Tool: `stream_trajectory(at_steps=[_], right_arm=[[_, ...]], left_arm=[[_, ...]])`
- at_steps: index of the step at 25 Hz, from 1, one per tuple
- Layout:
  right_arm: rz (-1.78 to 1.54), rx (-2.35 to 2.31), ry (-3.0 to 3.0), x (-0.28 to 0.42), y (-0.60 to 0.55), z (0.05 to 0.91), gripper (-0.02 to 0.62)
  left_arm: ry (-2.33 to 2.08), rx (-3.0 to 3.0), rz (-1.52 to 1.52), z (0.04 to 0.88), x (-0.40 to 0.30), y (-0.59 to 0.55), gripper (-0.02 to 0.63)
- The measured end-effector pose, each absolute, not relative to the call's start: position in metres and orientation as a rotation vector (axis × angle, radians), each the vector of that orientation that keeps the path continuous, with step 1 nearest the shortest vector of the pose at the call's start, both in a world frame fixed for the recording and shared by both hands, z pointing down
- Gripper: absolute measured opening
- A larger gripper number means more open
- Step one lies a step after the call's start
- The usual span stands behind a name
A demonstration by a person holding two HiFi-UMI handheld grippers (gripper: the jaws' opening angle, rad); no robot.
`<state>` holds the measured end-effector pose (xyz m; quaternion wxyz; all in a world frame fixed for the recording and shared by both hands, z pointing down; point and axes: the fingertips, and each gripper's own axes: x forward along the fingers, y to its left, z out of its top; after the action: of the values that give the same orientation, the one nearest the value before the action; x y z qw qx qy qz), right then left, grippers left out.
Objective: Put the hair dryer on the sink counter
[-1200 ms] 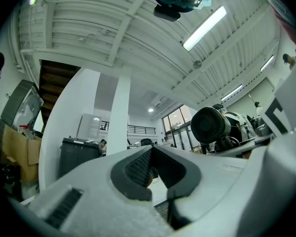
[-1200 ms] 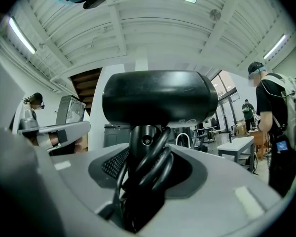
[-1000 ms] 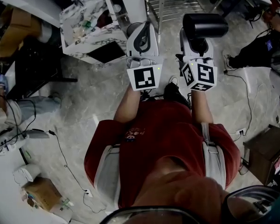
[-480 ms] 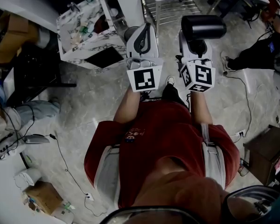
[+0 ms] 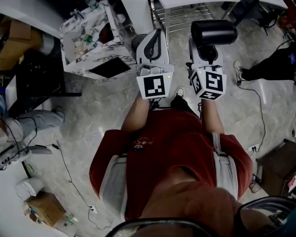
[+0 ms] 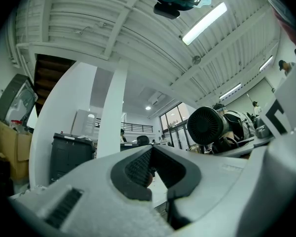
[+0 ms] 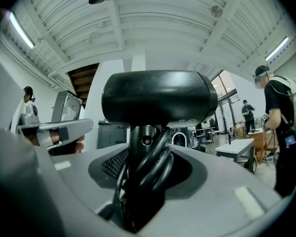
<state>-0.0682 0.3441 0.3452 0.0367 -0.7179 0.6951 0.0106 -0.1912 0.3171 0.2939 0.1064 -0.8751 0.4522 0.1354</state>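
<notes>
The hair dryer (image 5: 213,32) is clamped in the right claw (image 5: 206,51). Its black barrel sits crosswise just above the jaws, and its handle runs down between them. A black cord (image 7: 153,169) is looped against the handle, inside the grip.

The dryer looks like hard, smooth plastic, stiff and probably fairly light, with most of its weight in the barrel above the pads. Held by the handle it is likely to tip or twist if the grip loosens. The handle is the sensible place to hold it, and the cord caught under the pads could let it slide a little.

The left claw (image 5: 153,46) holds nothing. Its jaws stand slightly apart, and only floor shows through the gap.

Both forearms reach straight out from the person's chest, side by side. The right claw is about level and the left is tipped a little upward. A marbled counter (image 5: 79,62), possibly the sink counter, lies ahead and left of the left claw, well away from both.
</notes>
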Motion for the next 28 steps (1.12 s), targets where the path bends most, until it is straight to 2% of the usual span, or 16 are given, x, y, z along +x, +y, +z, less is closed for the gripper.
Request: stream_trajectory(at_steps=[28], right_arm=[[-0.013, -2.162, 2.119, 0.084, 0.226, 0.342, 0.201]], left_arm=[[1.323, -2.56, 0.322, 0.295, -0.035, 0.199, 0.002]])
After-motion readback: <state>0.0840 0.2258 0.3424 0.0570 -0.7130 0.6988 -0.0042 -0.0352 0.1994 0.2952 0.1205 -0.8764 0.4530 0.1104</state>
